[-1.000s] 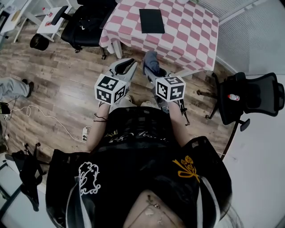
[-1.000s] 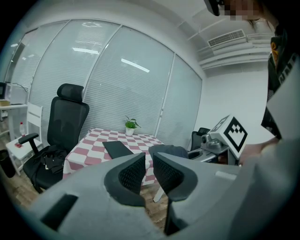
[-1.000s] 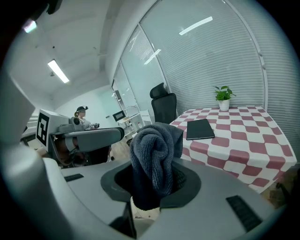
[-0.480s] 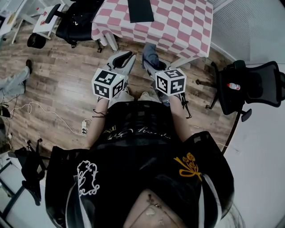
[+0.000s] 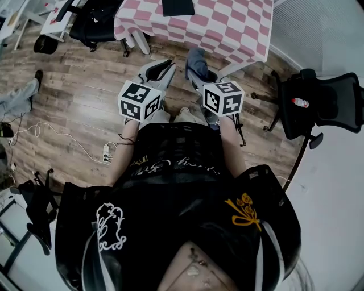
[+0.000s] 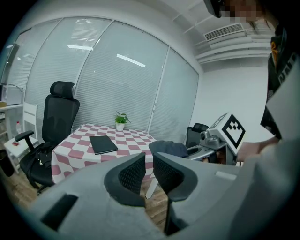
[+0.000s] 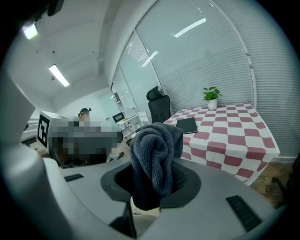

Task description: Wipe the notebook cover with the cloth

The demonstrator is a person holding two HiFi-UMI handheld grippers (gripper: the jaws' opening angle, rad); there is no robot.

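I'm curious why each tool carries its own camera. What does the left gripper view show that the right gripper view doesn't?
Only the left gripper view shows that the left gripper has its jaws slightly apart and empty. It also shows a ceiling air vent. Only the right gripper view shows how the right gripper clamps the grey cloth. Both show the checked table, the black notebook lying on it and a small potted plant.

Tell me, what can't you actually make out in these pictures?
Notebook: head view, far part cut off by the top edge.
Cloth: right gripper view, lower end hidden between the jaws.
Plant: both gripper views, too small for detail.
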